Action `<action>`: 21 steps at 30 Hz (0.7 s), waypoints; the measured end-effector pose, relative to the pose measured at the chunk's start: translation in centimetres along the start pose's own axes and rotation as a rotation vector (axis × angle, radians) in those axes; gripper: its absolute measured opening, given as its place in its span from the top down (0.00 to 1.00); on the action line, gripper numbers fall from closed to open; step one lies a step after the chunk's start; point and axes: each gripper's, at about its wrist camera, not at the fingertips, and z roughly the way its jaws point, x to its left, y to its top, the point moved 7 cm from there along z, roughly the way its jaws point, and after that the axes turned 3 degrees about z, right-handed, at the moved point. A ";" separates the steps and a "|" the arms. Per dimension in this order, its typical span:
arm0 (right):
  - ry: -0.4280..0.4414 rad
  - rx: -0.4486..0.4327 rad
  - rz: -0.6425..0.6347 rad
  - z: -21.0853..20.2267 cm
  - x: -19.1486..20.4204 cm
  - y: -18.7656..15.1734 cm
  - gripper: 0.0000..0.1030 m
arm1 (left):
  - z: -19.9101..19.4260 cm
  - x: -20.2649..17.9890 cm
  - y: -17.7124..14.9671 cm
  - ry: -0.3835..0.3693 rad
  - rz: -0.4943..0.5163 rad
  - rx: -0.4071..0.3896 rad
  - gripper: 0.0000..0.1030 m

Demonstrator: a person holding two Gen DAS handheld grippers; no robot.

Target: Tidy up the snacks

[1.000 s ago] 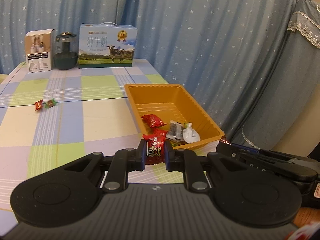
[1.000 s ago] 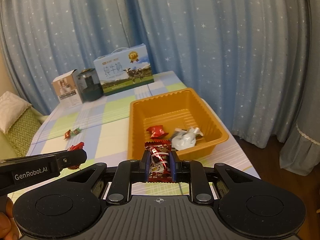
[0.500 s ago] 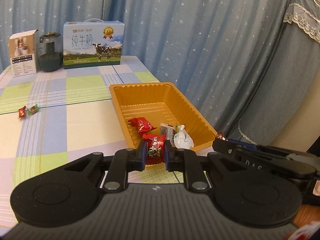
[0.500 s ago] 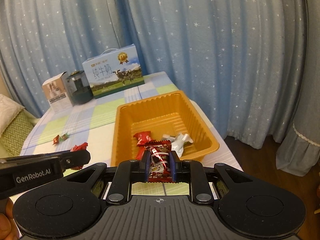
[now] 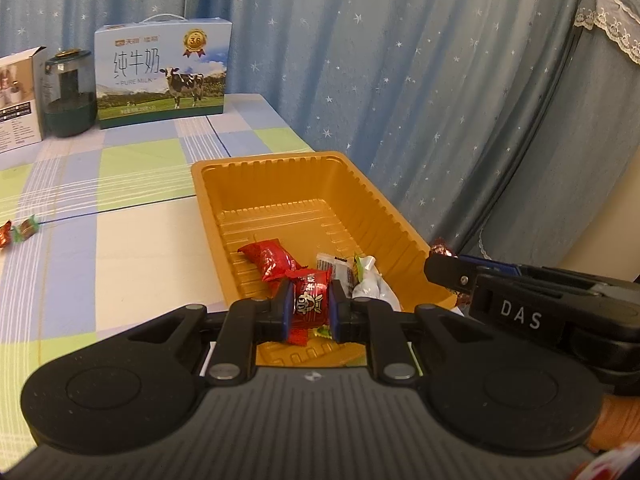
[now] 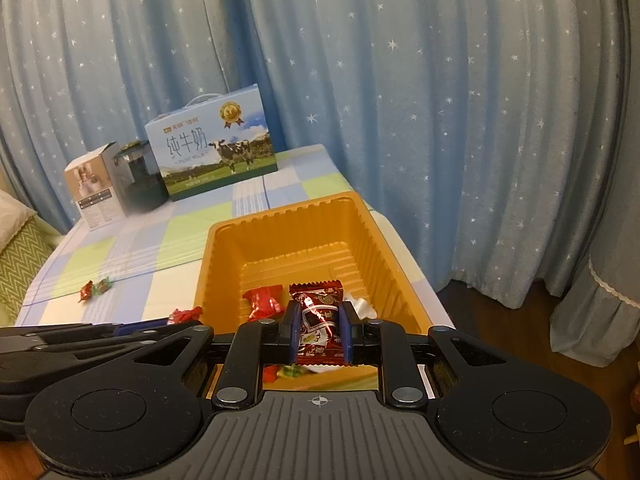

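Pinching one red candy each, left gripper (image 5: 310,308) and right gripper (image 6: 321,334) hover over one orange tray (image 5: 384,204).

Both grippers are now closer to the orange ribbed plastic tray (image 5: 280,184) than a second ago. The left gripper (image 5: 309,307), with its bright red wrapped candy (image 5: 310,304), now hangs over the tray's near end instead of the checked tablecloth. The right gripper (image 6: 320,330), with its dark red foil snack packet (image 6: 320,320), is likewise above the tray's near end.
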 end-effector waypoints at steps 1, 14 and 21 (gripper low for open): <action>0.000 0.001 -0.001 0.3 -0.1 0.1 0.80 | 0.4 0.1 0.1 -0.002 0.000 0.000 0.85; -0.004 0.009 0.021 2.1 -0.8 0.9 0.80 | 1.9 2.6 -0.4 0.020 -0.056 -0.001 0.80; 0.040 0.020 0.034 2.6 0.2 0.8 0.80 | -0.9 5.3 -2.4 0.070 -0.128 -0.008 0.79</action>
